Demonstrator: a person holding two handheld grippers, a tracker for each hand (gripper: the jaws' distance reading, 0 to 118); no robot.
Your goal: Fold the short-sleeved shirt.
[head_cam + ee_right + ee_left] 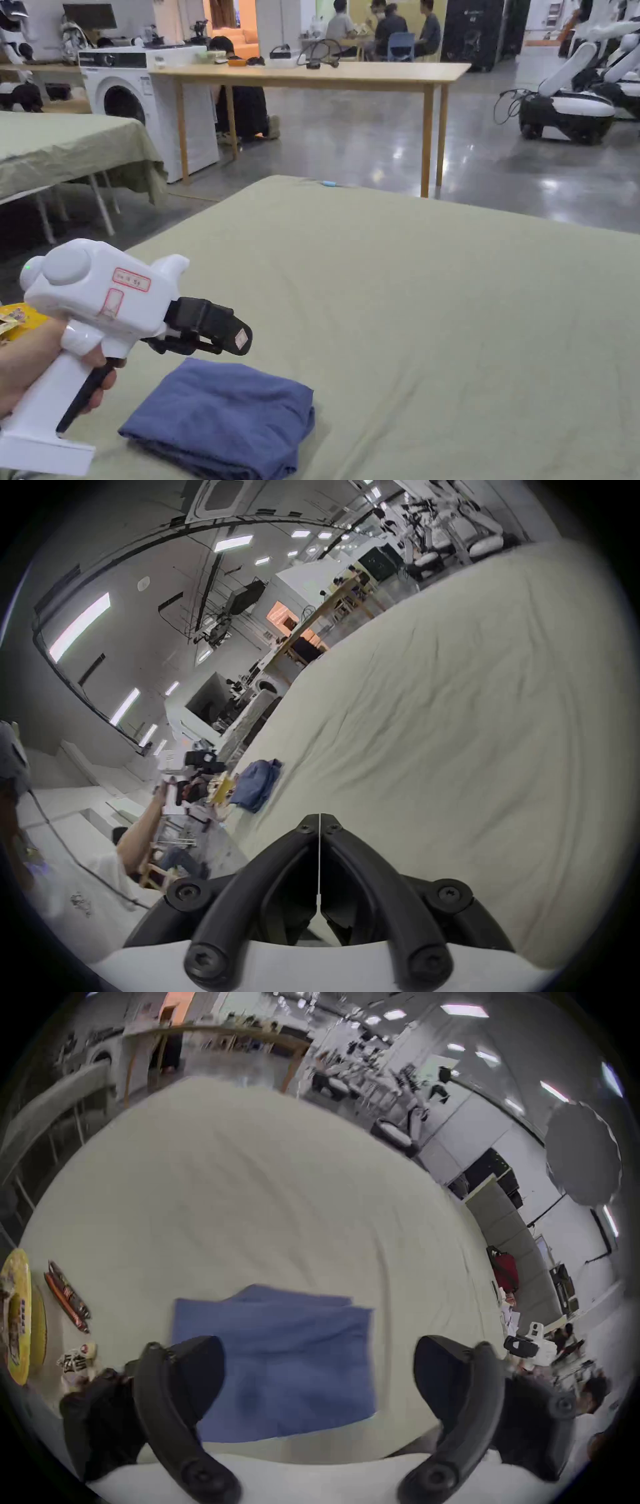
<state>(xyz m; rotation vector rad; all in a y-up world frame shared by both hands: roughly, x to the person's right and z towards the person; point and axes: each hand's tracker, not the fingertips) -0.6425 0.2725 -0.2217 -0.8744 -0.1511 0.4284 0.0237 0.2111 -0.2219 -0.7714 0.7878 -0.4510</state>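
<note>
The shirt [222, 420] lies as a compact blue bundle near the worktop's [437, 312] near left corner, so the folding looks done; what remains, I think, is to lift away straight, without catching a layer. The left gripper [318, 1376] hovers just above it, jaws wide apart and holding nothing; the right gripper [319, 821] is pressed closed on nothing, well apart from the shirt. The green cloth is lightly creased; some packets [67, 1297], blurred, lie at the left edge; behind stand a wooden table [312, 74] and a washing machine [134, 100].
</note>
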